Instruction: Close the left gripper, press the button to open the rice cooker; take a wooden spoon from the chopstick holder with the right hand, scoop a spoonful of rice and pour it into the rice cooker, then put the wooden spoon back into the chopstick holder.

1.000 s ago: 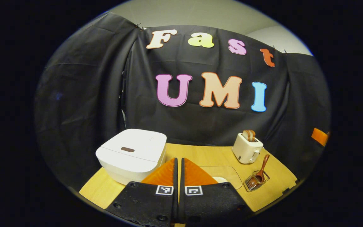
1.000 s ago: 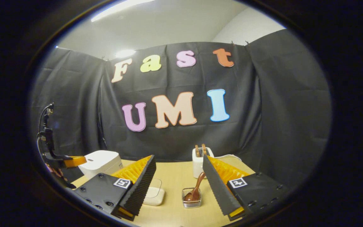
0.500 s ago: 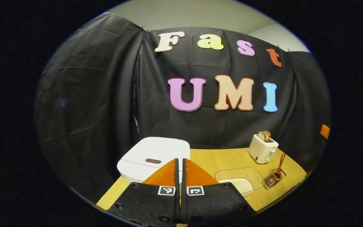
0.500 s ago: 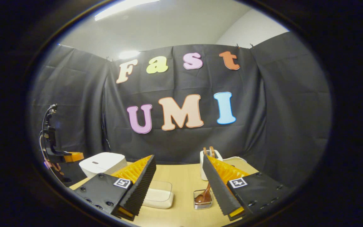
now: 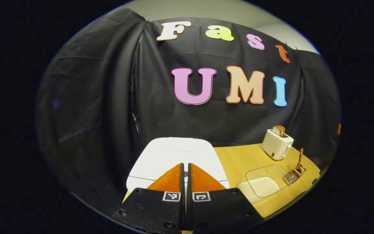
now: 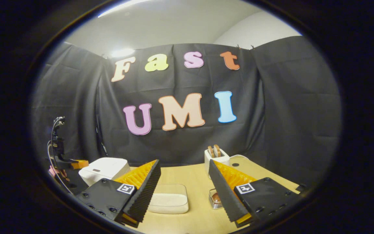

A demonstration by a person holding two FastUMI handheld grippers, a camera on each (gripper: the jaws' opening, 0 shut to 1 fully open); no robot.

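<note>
My left gripper (image 5: 184, 165) has its two fingers pressed together with nothing between them, pointing straight over the front of the white rice cooker (image 5: 177, 157), whose lid is down; I cannot see the button past the fingers, nor tell whether the tips touch the lid. From the right gripper view I see that same tool at the far left, level with the cooker's top (image 6: 104, 165), a hand (image 6: 57, 171) beneath it. My right gripper (image 6: 184, 177) is spread wide and empty, hovering low over the wooden table (image 6: 187, 177). Between its fingers lies the clear rice container (image 6: 169, 201), and the wire chopstick holder (image 6: 215, 199) sits just beside the right finger — the wooden spoon (image 5: 300, 158) stands in it, handle leaning up. A toaster (image 6: 216, 157) stands behind, near the back cloth. Bare tabletop lies between cooker and toaster.
</note>
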